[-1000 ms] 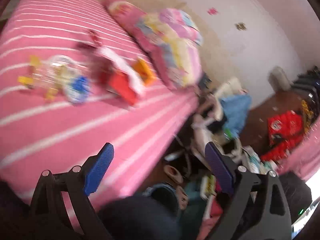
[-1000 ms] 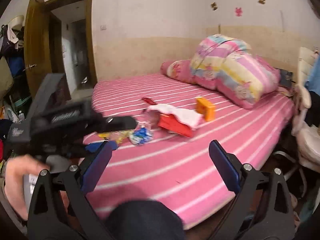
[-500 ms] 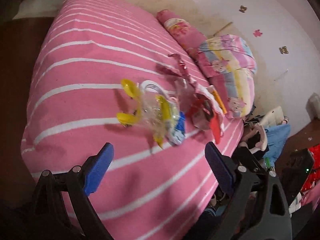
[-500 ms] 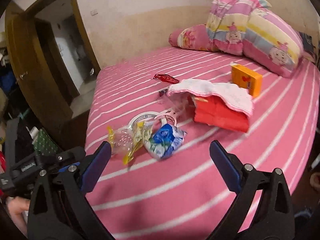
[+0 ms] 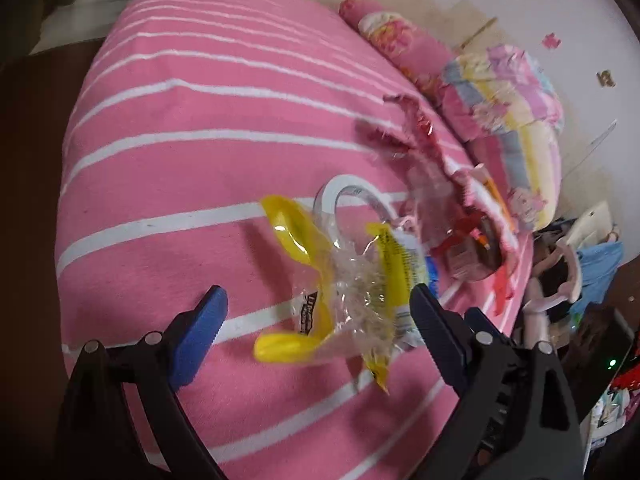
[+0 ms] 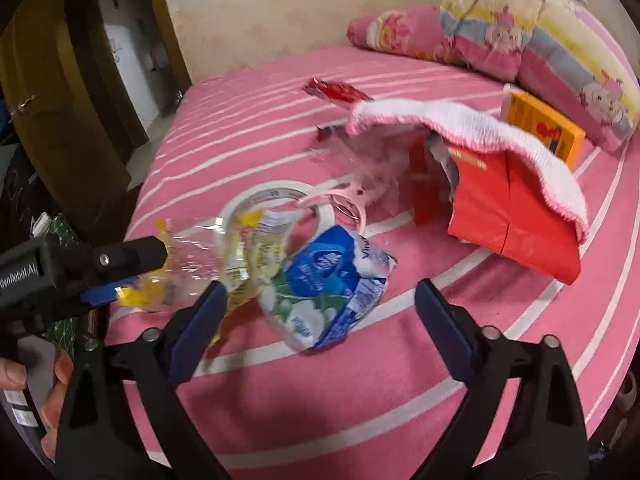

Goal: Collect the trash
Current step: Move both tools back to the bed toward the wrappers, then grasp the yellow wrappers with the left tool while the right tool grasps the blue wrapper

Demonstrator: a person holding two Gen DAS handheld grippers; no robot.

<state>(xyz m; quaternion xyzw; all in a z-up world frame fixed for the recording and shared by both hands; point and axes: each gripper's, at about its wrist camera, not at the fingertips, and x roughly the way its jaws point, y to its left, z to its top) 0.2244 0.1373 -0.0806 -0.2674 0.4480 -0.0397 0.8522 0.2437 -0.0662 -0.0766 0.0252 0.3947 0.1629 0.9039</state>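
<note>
Trash sits in a loose pile on my pink striped bed (image 6: 400, 392). A yellow-and-clear wrapper (image 5: 352, 292) lies between and just ahead of my left gripper (image 5: 316, 312), whose jaws stand wide apart, pads not pressing on it. A blue-and-white packet (image 6: 332, 284) lies between the blue pads of my right gripper (image 6: 320, 312); those jaws are closing but are apart and not touching it.

Just beyond the packet: a white tape roll (image 6: 276, 196) and something pink with a ring (image 6: 352, 196), blurred, can't identify. Further ahead and right of the right gripper, a torn red box (image 6: 516, 216) under a white-and-pink towel (image 6: 472, 128), an orange box (image 6: 540, 124) beyond that, a red candy wrapper (image 6: 336, 90) further back. Pillow (image 6: 404, 32) and folded striped quilt (image 6: 540, 28) at the far end against a beige wall (image 6: 280, 12).

Only the right view shows the brown door (image 6: 52, 120) on the left, the packet's whole face and my left gripper from the side with a hand (image 6: 48, 384) on its handle. Only the left view shows wall stickers (image 5: 552, 40) and clutter beside the bed at far right, too blurry to sort.

The left view is motion-smeared; the packet is nearly hidden there behind the wrapper. Wrapper print is unreadable.
</note>
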